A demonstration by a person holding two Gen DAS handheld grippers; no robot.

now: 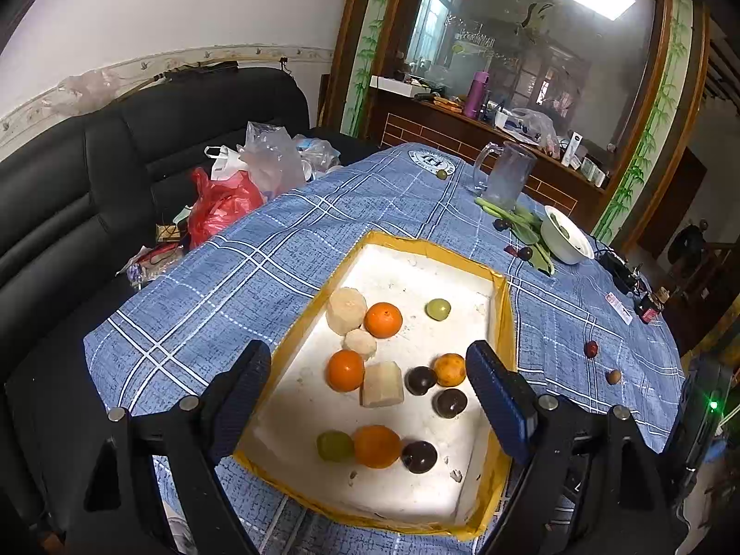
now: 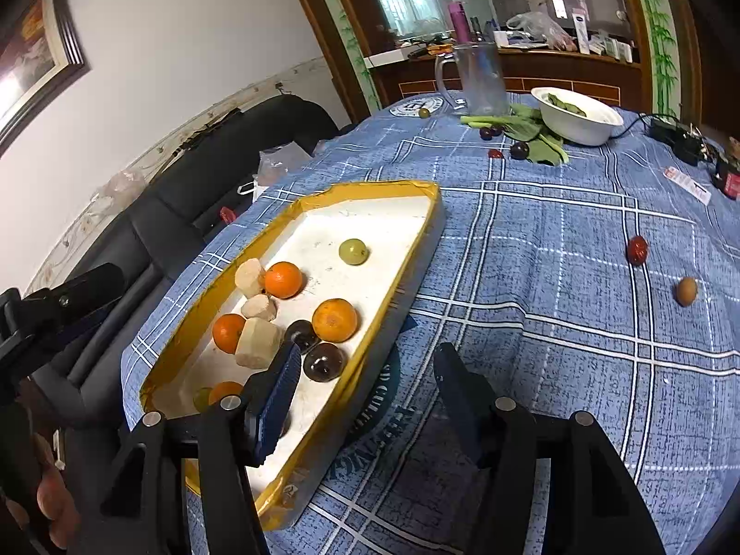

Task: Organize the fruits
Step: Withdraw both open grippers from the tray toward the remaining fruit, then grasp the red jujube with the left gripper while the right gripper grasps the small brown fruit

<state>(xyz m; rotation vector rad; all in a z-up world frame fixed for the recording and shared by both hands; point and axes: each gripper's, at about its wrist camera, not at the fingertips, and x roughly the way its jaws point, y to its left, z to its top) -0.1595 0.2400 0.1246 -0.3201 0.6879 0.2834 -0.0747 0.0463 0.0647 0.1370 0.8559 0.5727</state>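
The desk (image 2: 532, 277) has a blue checked cloth; on it lie a tray (image 2: 418, 249), a far bowl (image 2: 578, 122), a jug (image 2: 476, 78) and a red date (image 2: 637, 249).

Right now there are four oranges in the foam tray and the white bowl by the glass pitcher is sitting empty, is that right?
Not quite. The white bowl is not empty: the right wrist view shows green leaves inside it. The rest stands: four oranges lie in the foam tray, and the bowl sits by the glass pitcher.

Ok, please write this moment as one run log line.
left gripper: open, empty | right gripper: open, empty | white foam tray with yellow rim: holds fruits | small red fruit: on cloth
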